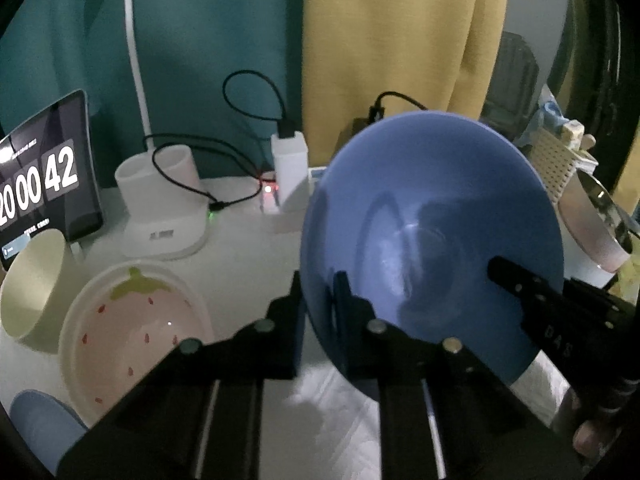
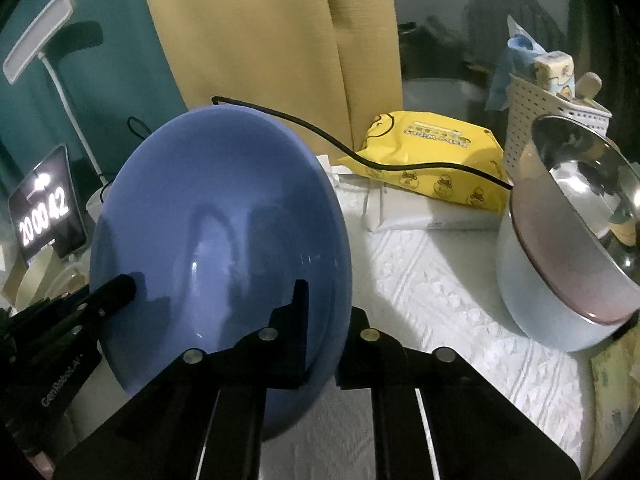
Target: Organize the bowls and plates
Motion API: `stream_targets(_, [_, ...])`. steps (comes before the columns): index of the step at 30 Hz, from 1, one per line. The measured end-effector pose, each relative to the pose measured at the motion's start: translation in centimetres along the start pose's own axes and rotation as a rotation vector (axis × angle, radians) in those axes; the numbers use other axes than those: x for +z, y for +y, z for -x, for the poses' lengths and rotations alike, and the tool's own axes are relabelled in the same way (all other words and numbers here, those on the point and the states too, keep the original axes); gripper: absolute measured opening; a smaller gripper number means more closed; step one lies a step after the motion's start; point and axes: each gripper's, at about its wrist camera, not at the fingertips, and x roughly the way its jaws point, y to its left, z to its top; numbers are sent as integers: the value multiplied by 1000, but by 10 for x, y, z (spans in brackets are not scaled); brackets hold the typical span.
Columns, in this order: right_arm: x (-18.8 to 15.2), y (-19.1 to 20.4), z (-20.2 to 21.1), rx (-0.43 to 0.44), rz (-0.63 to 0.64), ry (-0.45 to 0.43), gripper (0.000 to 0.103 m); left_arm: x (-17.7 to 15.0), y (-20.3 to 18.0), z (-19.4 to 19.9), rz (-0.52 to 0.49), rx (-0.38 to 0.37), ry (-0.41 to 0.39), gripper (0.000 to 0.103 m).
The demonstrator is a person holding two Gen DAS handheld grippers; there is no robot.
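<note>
Both grippers, left gripper and right gripper, clamp opposite rims of the blue bowl, tilted above the white cloth, strawberry bowl just left (unstacked), so sorting looks barely begun.

Tablet clock by desk lamp, charger, yellow wipes pkt, white basket, curtain
</note>
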Motion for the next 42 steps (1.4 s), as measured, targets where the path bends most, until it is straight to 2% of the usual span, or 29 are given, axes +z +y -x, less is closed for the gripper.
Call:
stream_targets(7, [0,6,26,-16,7,-24,10,-2,0,23,4,-21,-17,13])
stream_targets(16, [-16,15,67,-32,-1,-32,11,-11,5,62,-9,-64,-35,13])
stream_targets(30, [-64,44,140,-74,-1,-50,13,-47,23,129,-33,-133,-35,13])
stream_targets(42, [-95,60,175,-88,-2,-51,14,-77,34,167,-49,-155,-35,13])
